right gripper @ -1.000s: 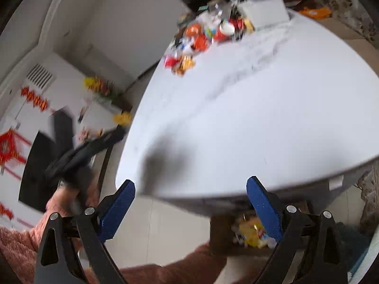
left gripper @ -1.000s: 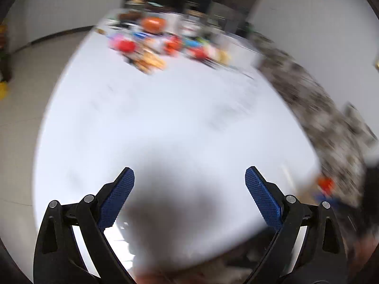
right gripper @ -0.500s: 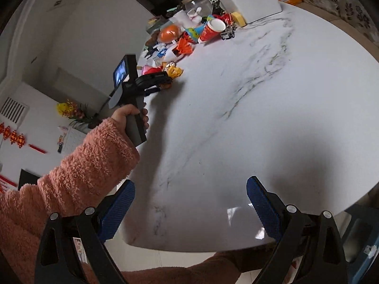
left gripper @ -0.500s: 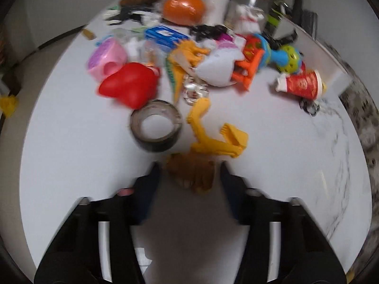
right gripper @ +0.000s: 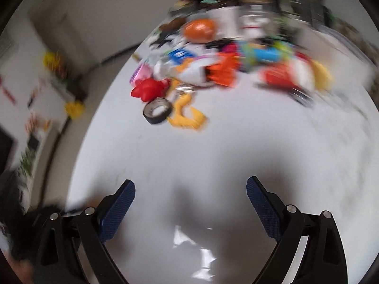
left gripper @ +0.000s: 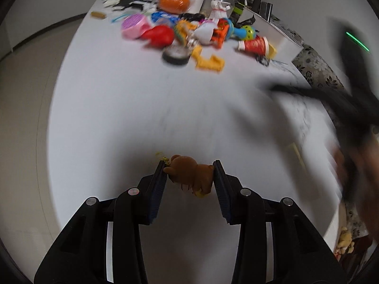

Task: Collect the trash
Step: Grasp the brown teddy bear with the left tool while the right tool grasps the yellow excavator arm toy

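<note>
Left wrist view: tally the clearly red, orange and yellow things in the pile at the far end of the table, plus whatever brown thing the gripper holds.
Red: 2, the red blob and the paper cup
Orange: 1, the orange ball
Yellow: 1, the yellow toy piece
Brown: 1, the brown toy in the left gripper
Total: 5

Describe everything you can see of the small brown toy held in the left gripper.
The small brown toy is a rounded, bear-like figure with a matte, soft-looking surface, small ears on its left side, dark leg-like marks below, and a yellow bit at its lower right. It lies sideways, pinched between the blue-padded fingers of the left gripper, over the near part of the white table, far from the toy pile.
</note>
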A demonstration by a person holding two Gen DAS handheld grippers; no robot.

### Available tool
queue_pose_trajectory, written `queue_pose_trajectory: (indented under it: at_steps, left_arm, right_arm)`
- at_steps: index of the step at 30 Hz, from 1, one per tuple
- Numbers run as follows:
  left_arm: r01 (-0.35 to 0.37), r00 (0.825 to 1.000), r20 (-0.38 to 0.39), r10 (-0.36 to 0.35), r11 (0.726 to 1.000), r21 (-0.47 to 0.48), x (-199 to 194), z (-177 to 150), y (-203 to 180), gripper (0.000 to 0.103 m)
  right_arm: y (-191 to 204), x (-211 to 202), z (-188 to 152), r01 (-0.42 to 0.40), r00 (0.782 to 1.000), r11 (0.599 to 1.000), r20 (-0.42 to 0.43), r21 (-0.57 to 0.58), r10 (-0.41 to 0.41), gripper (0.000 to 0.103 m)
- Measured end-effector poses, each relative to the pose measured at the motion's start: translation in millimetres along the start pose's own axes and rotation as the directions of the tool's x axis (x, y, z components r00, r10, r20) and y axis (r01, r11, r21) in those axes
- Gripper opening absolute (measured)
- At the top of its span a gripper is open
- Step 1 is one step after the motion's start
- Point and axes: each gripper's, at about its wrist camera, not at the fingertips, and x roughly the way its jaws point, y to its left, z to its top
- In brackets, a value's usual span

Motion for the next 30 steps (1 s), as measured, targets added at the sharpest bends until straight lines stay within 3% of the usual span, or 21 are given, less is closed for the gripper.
queue_pose_trajectory:
  at_steps: [4, 6, 8, 13, 18, 23, 30]
  left_arm:
    - [0.004, 1.000, -0.014, -0.005, 0.999, -0.039, -18, -28, 8, 0.039]
    - [0.003, 1.000, -0.008, -0.004, 0.998, -0.060, -25, -35, 12, 0.040]
    - [0.004, 1.000, -0.004, -0.004, 0.997, -0.081, -28, -38, 16, 0.039]
    - [-0.005, 1.000, 0.024, 0.007, 0.996, -0.091, -38, -38, 20, 0.040]
    - [0.010, 0.999, 0.038, -0.008, 0.999, -0.049, -43, -36, 3, 0.040]
    - [0.027, 0.999, 0.027, -0.028, 0.999, 0.031, -45, -49, -40, 0.040]
    - [0.128, 0.992, -0.009, -0.128, 0.989, 0.078, -54, -126, -133, 0.040]
  right_arm:
    - [22, 59, 48, 0.101, 0.994, 0.991, -0.027, -0.088, -0.104, 0.091]
    - [22, 79, 63, 0.119, 0.990, 0.989, -0.064, -0.086, -0.125, 0.065]
    - [24, 89, 68, 0.152, 0.985, 0.983, -0.067, -0.107, -0.160, 0.054]
    - [25, 76, 59, 0.134, 0.986, 0.983, -0.084, -0.126, -0.145, 0.053]
    - [15, 18, 17, 0.035, 0.998, 0.996, -0.040, -0.078, -0.038, 0.053]
    - [-4, -65, -49, -0.070, 0.997, 0.997, 0.024, -0.030, 0.071, 0.053]
    - [-49, -175, -179, -0.156, 0.987, 0.988, 0.037, -0.015, 0.156, 0.053]
